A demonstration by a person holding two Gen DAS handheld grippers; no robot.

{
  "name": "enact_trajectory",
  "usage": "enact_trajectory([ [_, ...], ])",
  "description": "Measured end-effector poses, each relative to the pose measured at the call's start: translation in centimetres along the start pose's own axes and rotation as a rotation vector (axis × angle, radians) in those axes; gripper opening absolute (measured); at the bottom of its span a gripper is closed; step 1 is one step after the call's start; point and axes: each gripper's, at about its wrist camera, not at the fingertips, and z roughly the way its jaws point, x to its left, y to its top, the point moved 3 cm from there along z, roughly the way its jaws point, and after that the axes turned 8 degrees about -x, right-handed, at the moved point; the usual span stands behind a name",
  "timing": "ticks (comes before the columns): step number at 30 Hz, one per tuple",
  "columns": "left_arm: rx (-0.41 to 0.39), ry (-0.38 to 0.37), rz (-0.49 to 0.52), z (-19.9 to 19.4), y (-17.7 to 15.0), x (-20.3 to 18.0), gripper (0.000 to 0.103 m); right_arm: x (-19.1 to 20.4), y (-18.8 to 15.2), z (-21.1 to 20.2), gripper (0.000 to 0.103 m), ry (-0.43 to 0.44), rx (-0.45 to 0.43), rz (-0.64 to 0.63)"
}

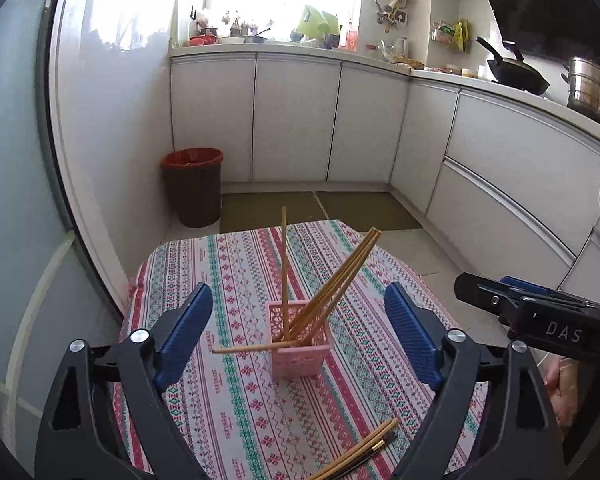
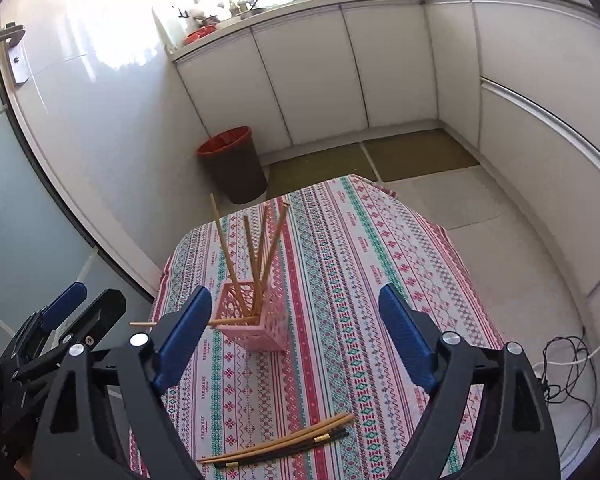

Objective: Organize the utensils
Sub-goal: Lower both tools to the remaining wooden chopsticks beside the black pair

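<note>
Both the left gripper and the right gripper hovered spread wide and empty. Several thin wooden and black chopsticks lay bunched on the striped patterned tablecloth, near the small pink perforated plastic holder. They looked light, stiff and prone to rolling, so a mid-length pinch seemed safest.
</note>
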Motion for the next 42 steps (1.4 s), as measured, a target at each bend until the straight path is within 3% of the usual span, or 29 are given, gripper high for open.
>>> enact_trajectory([
  [4,0.035,-0.002,0.024,-0.2,-1.4,-1.0,0.096,-2.1,-1.9,-0.6,0.096,-0.036,0.037,0.042],
  [15,0.143,-0.016,0.1,1.2,-4.4,-3.0,0.096,-6.0,-6.6,-0.5,0.096,-0.111,0.17,0.112],
  [18,0.287,-0.058,0.128,3.5,-6.5,-3.7,0.096,-7.1,-8.0,-0.3,0.096,-0.128,0.217,0.148],
  [23,0.632,-0.153,0.153,8.3,-12.7,-5.2,0.096,-8.8,-11.0,0.0,0.096,-0.112,0.335,0.236],
  [26,0.737,-0.132,0.187,10.3,-15.2,-5.7,0.096,-9.8,-12.2,0.0,0.096,-0.126,0.365,0.267],
  [29,0.803,-0.139,0.151,12.1,-16.6,-5.9,0.094,-10.8,-13.1,0.1,0.096,-0.137,0.394,0.3],
  [32,0.831,-0.14,0.149,13.4,-17.2,-6.6,0.079,-11.9,-13.2,-0.1,0.096,-0.148,0.408,0.331],
  [34,0.873,-0.145,0.149,14.2,-17.8,-7.0,0.057,-12.6,-13.2,-0.3,0.096,-0.154,0.409,0.343],
  [42,0.922,-0.155,0.162,15.7,-19.2,-7.6,0.056,-13.9,-12.9,-0.7,0.096,-0.17,0.41,0.373],
])
